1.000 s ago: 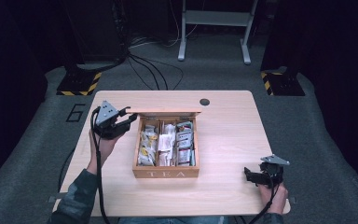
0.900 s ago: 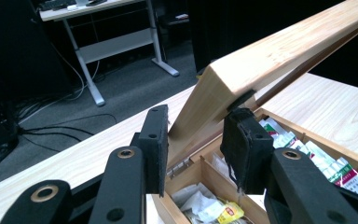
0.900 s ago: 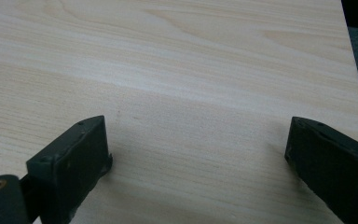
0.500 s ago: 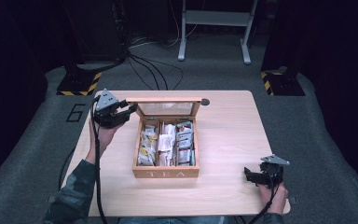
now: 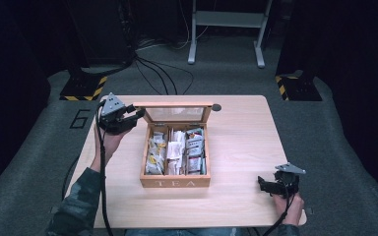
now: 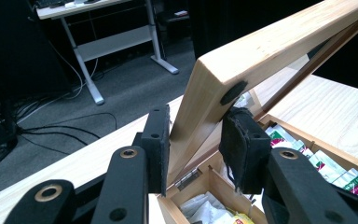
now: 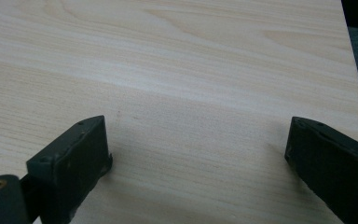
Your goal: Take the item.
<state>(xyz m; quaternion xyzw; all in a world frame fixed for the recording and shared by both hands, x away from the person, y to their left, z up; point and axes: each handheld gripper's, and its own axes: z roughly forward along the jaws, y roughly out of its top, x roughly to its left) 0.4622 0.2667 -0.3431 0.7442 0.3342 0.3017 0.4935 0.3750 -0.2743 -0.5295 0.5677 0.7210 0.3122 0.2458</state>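
A wooden tea box [image 5: 174,183] marked TEA stands mid-table, with several tea bags [image 5: 174,150] in its compartments. Its glass-paned lid [image 5: 174,113] is raised nearly upright at the far side. My left gripper [image 5: 137,115] is at the lid's left end and shut on it. In the left gripper view the pads [image 6: 156,140] squeeze the lid's wooden frame [image 6: 261,51] near the corner, above the hinge. My right gripper [image 5: 262,184] rests at the table's near right corner, open. Its jaws [image 7: 198,135] stand wide apart over bare wood with nothing between them.
The light wooden table [image 5: 246,142] has a small black round cap [image 5: 217,107] at its far edge. Beyond lie a grey floor with black cables [image 5: 162,69], a white desk frame [image 5: 226,29], and yellow-black striped bases [image 5: 83,91].
My left gripper has moved toward the far side, swinging the lid from lower to nearly upright. The right gripper has stayed still.
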